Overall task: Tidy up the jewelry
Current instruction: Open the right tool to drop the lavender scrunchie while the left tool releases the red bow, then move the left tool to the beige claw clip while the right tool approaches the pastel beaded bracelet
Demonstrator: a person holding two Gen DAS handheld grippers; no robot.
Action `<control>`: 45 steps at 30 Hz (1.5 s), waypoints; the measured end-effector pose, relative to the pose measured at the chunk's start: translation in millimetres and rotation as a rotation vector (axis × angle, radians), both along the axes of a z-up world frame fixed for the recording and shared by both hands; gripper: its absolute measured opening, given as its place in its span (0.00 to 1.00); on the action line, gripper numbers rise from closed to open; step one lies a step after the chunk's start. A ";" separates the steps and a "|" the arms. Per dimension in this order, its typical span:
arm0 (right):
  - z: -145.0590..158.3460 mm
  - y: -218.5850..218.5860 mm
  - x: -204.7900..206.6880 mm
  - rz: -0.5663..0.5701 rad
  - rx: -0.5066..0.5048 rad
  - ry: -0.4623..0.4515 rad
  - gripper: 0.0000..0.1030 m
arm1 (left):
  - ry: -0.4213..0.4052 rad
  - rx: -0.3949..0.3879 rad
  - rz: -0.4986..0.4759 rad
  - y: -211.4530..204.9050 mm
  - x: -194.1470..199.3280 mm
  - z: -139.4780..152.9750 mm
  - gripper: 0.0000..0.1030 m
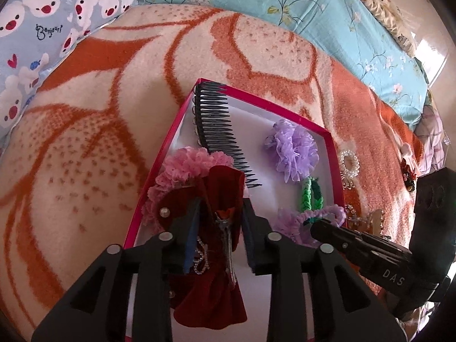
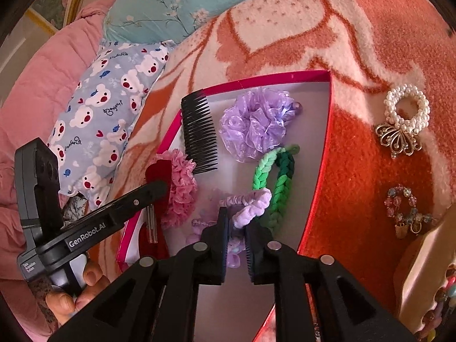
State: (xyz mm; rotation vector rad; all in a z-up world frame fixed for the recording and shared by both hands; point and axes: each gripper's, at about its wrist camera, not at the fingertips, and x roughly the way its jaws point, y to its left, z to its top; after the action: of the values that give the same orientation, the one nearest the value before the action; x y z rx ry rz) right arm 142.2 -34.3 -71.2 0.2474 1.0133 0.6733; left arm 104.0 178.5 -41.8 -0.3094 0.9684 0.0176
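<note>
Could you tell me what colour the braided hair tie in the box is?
Green braided hair tie, light to dark; right wrist view.

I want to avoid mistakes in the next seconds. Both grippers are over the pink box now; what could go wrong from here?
1. The red velvet bow hangs between the left gripper fingers above the pink scrunchie; dropped there, it may bury it.
2. The right gripper pinches the lilac scrunchie, which lies against the green braided band; lifting could drag the band.
3. Both grippers crowd one end of the pink box and might collide.

Orange-and-cream blanket [image 1: 85, 156], bear-print pillow [image 2: 108, 114], floral teal sheet [image 1: 327, 8], pink quilt [image 2: 42, 65].
</note>
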 end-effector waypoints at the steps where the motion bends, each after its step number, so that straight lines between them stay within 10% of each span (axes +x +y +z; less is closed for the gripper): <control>1: 1.0 -0.8 -0.6 -0.002 0.001 -0.003 0.18 | -0.002 0.002 0.001 -0.6 -0.5 0.9 0.28; 16: 23.5 -13.6 -13.3 -0.019 0.000 -0.061 0.36 | -0.011 0.010 -0.003 -2.9 -9.2 11.2 0.51; 45: 49.0 -124.8 -78.1 -0.170 -0.007 -0.102 0.43 | -0.041 -0.055 -0.080 -48.4 -57.7 40.5 0.51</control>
State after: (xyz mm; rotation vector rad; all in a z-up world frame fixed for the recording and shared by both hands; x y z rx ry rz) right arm 64.2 -159.1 -22.1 0.2867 0.8863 0.5224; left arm 46.2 130.1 -1.3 -0.3200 0.9409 -0.0886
